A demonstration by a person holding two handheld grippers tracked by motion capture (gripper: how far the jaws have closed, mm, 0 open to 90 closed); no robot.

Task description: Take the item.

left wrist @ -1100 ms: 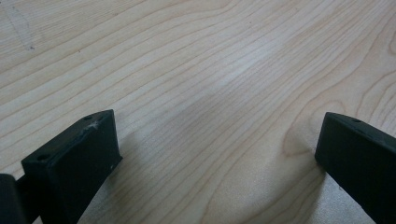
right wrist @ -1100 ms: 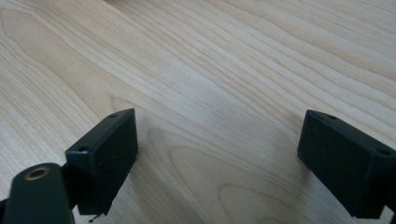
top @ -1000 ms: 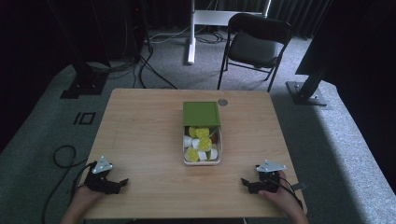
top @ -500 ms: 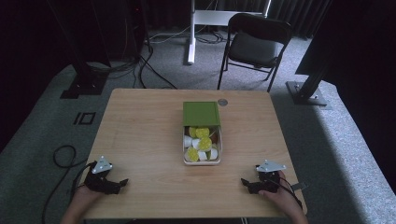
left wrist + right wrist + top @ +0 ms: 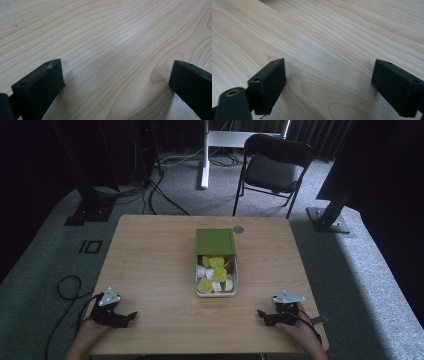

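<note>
From the high view, the left gripper [image 5: 131, 315] rests at the near left corner of the pale wooden table [image 5: 150, 260], held by the person's left hand [image 5: 92, 327], and the right gripper [image 5: 261, 313] rests at the near right corner in the right hand [image 5: 295, 325]. Each carries a grey three-cornered plate on top, and each points inward. Between the two, farther up the table and well apart from both sets of fingers, sits a white rectangular container [image 5: 216, 275] filled with round yellow pieces and white pieces. A flat green square lid [image 5: 215, 241] lies over its far end. A small round grey disc [image 5: 238, 229] is set into the table just beyond the lid. A black folding chair [image 5: 272, 167] stands on the grey carpet behind the table.

In the left gripper view, the two black blocky fingers [image 5: 41, 83] stand wide apart, with bare, fine-grained wood between them.

In the right gripper view, the matte black fingers [image 5: 270, 80] are likewise spread wide, holding nothing, over smooth light wood with wavy grain.
</note>
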